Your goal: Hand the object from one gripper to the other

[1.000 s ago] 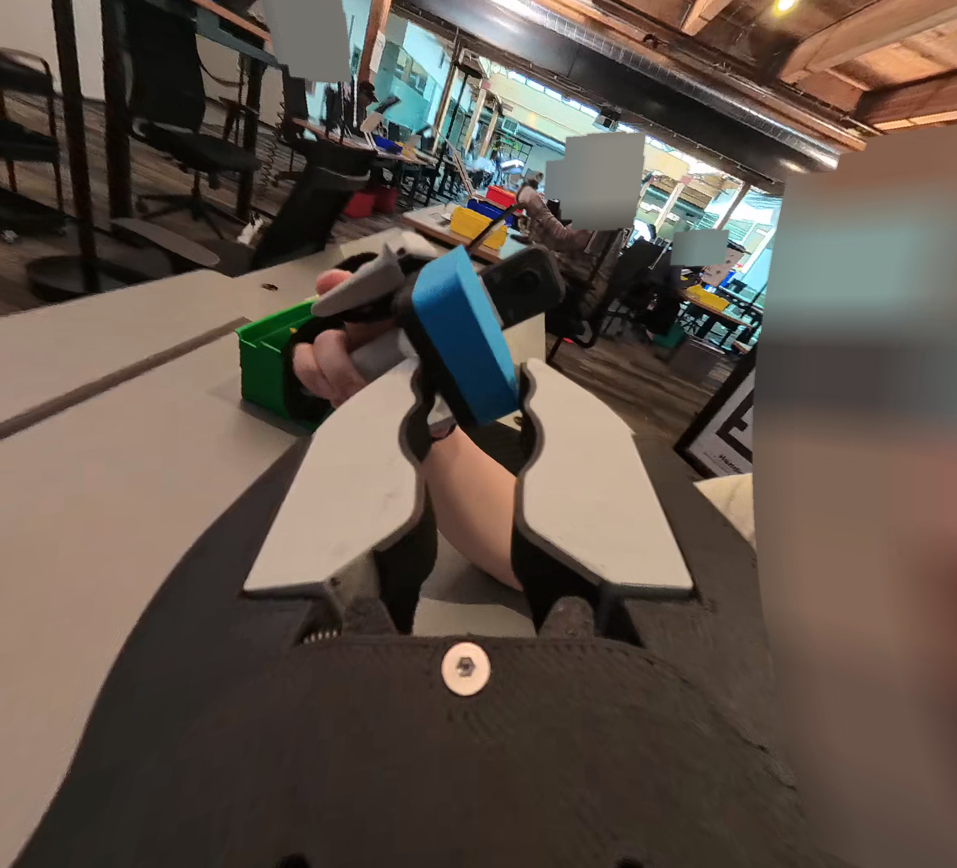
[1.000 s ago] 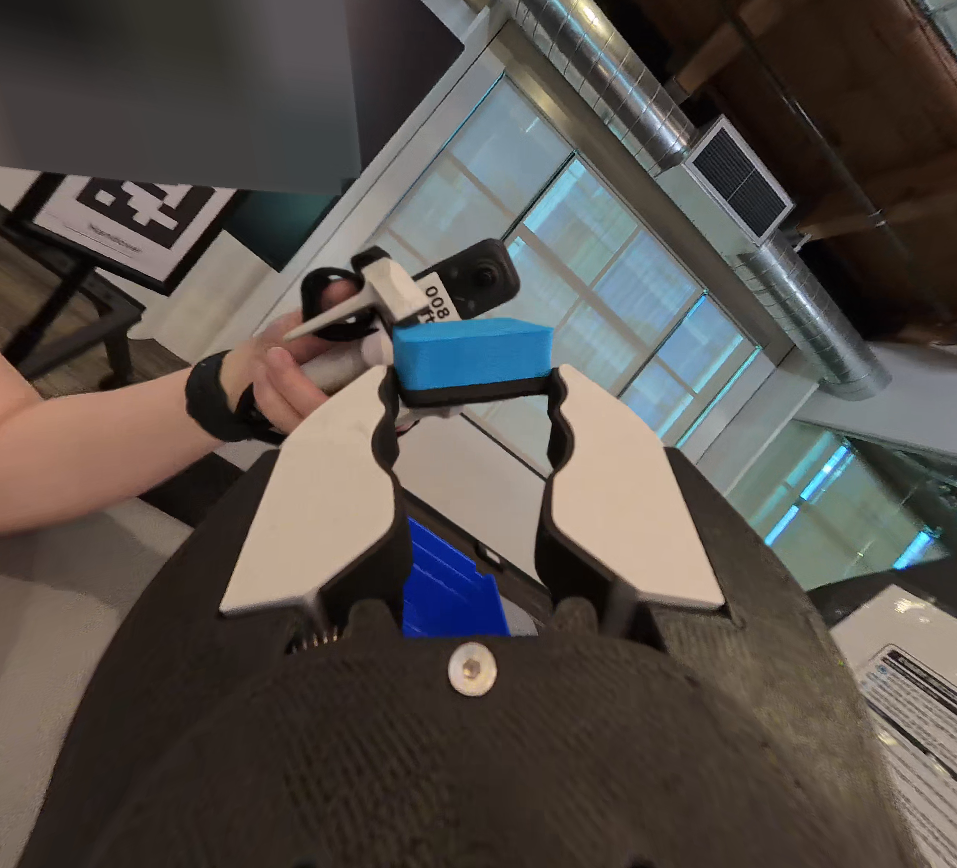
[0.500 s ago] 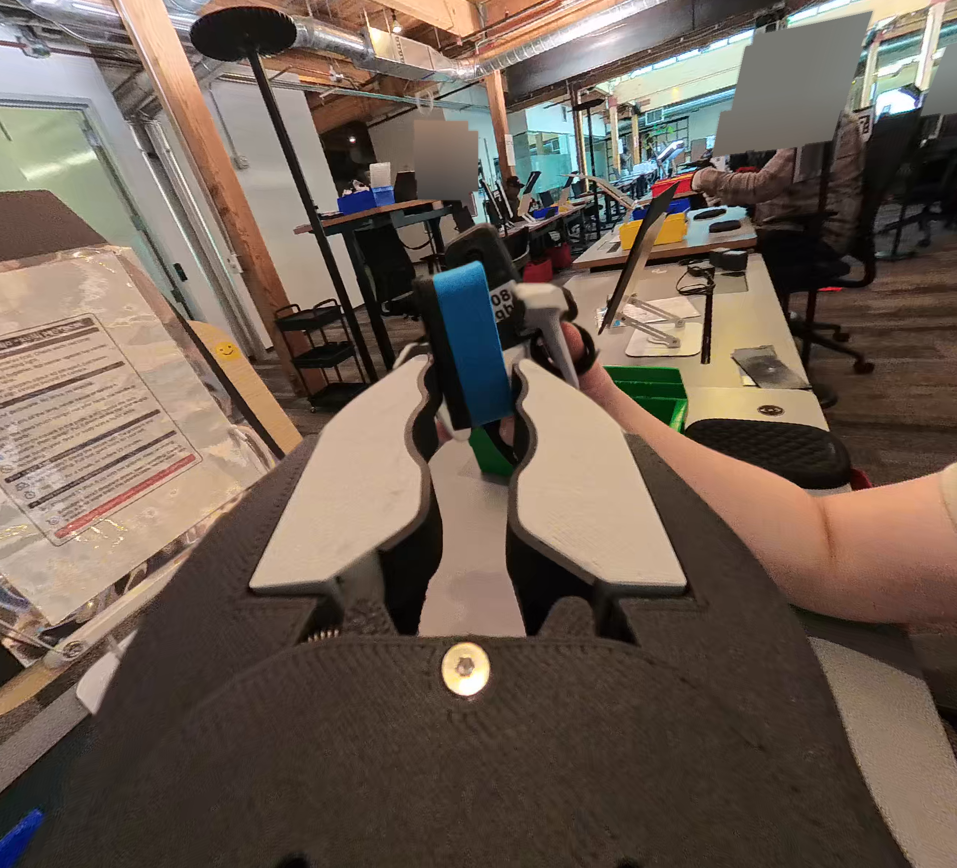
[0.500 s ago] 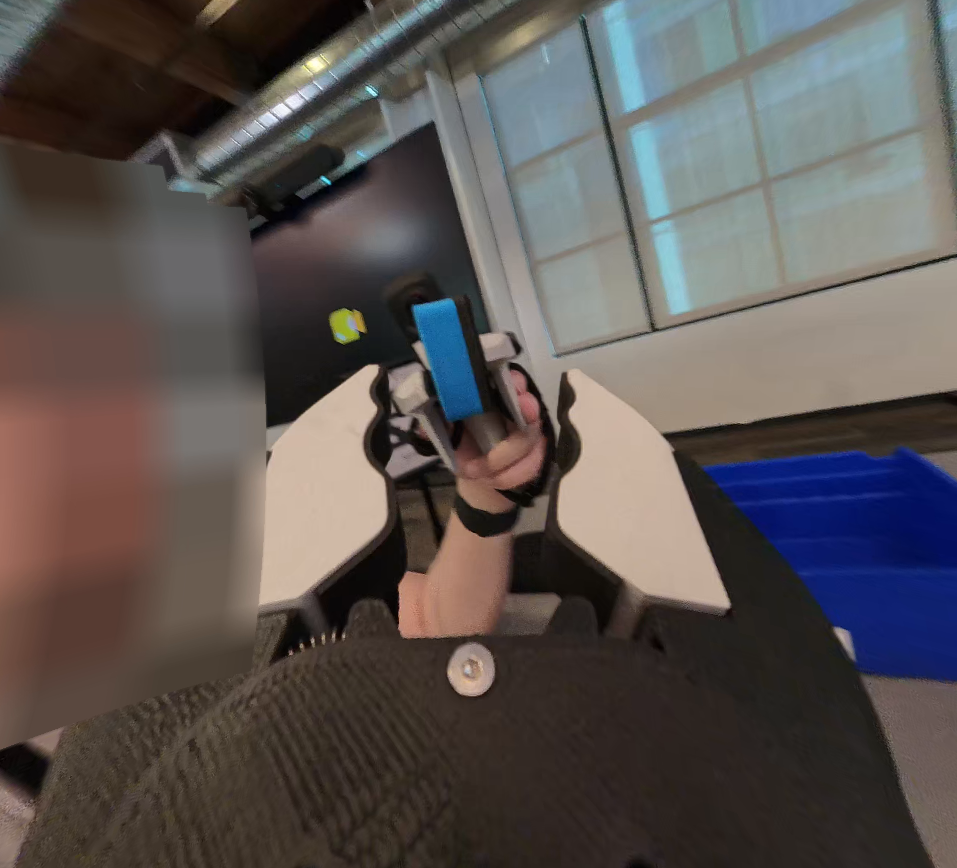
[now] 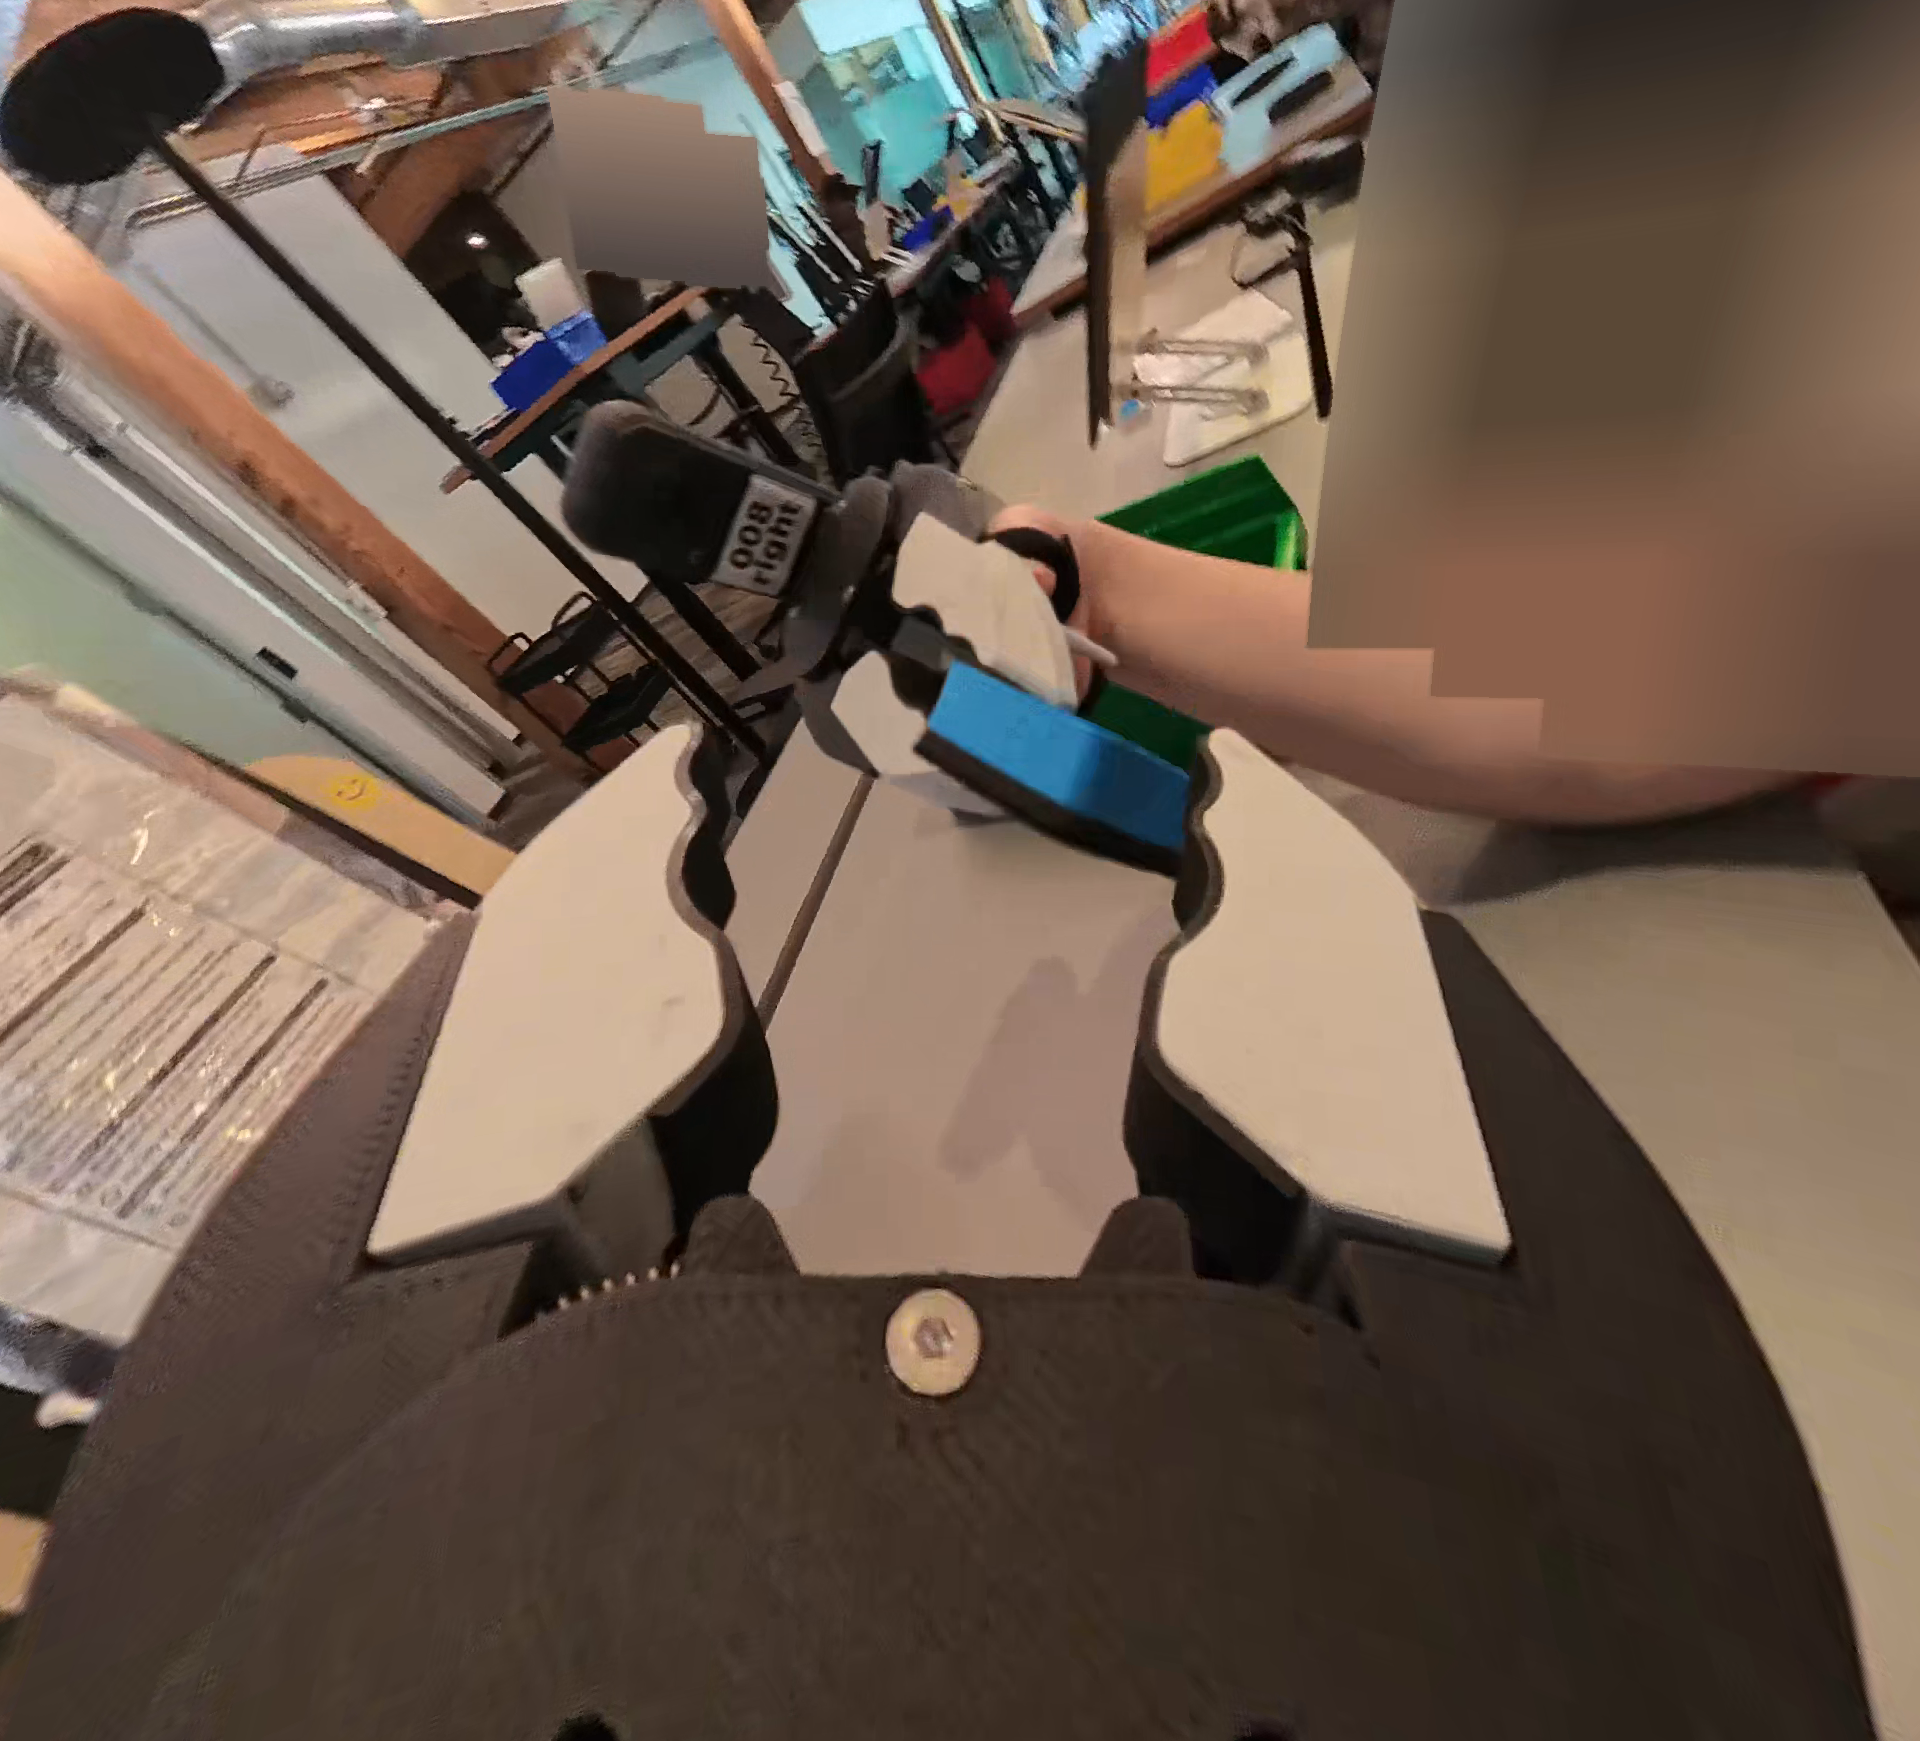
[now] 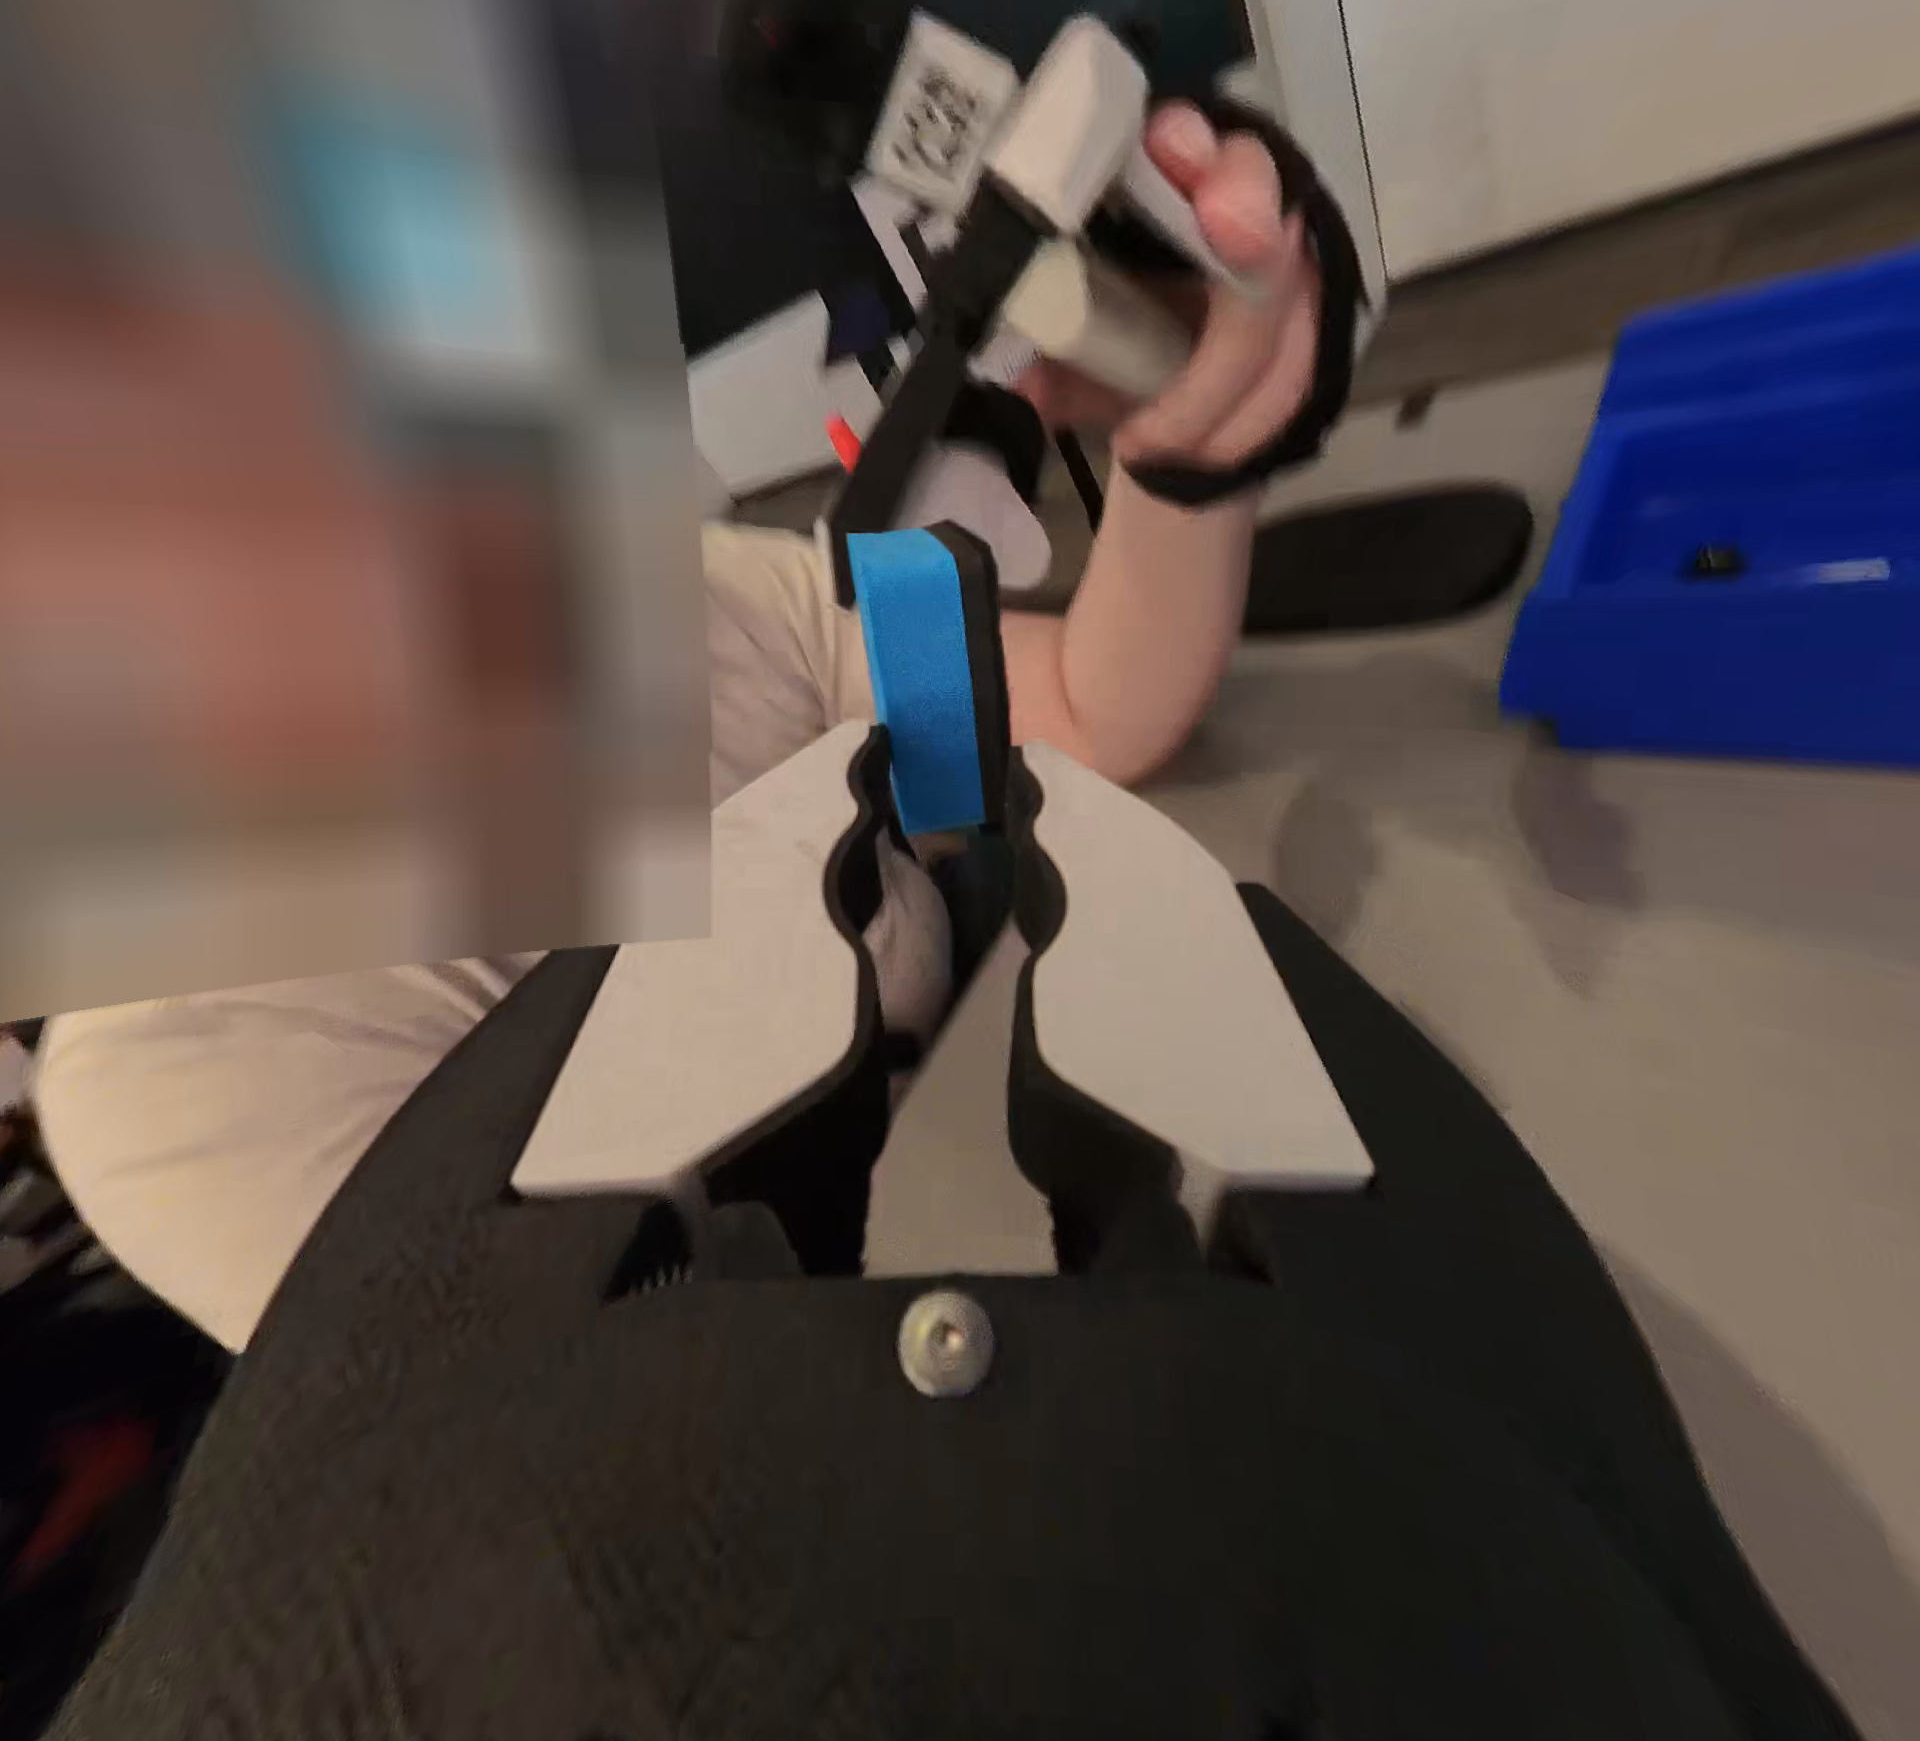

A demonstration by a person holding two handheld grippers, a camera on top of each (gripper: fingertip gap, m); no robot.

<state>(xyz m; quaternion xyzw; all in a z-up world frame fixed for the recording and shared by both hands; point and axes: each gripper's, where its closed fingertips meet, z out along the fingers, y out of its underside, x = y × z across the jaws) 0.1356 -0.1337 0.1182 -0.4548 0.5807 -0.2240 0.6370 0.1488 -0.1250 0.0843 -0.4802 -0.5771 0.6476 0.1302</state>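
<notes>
The object is a blue foam block on a black base [image 6: 925, 683]. My right gripper [image 6: 948, 751] is shut on its lower end and holds it upright in the air. In the left wrist view the block [image 5: 1060, 772] lies tilted between my right gripper's fingers [image 5: 977, 611]. My left gripper [image 5: 951, 746] is wide open around the block; the block's far end is close to my left gripper's right fingertip. In the right wrist view my left gripper [image 6: 925, 486] hangs just above the block's top, held by a hand [image 6: 1226, 289].
A grey table [image 5: 935, 1016] lies below both grippers. A green bin [image 5: 1216, 517] stands behind the block, a blue bin [image 6: 1745, 528] at the right. A laminated sheet [image 5: 135, 995] leans at the left. A black pole stand [image 5: 416, 403] rises behind. The left gripper's tips are roughly 4 cm from the right gripper's.
Half a second ago my left gripper was shut on the block and my right gripper was open. Now my right gripper has closed on the block and my left gripper has opened wide.
</notes>
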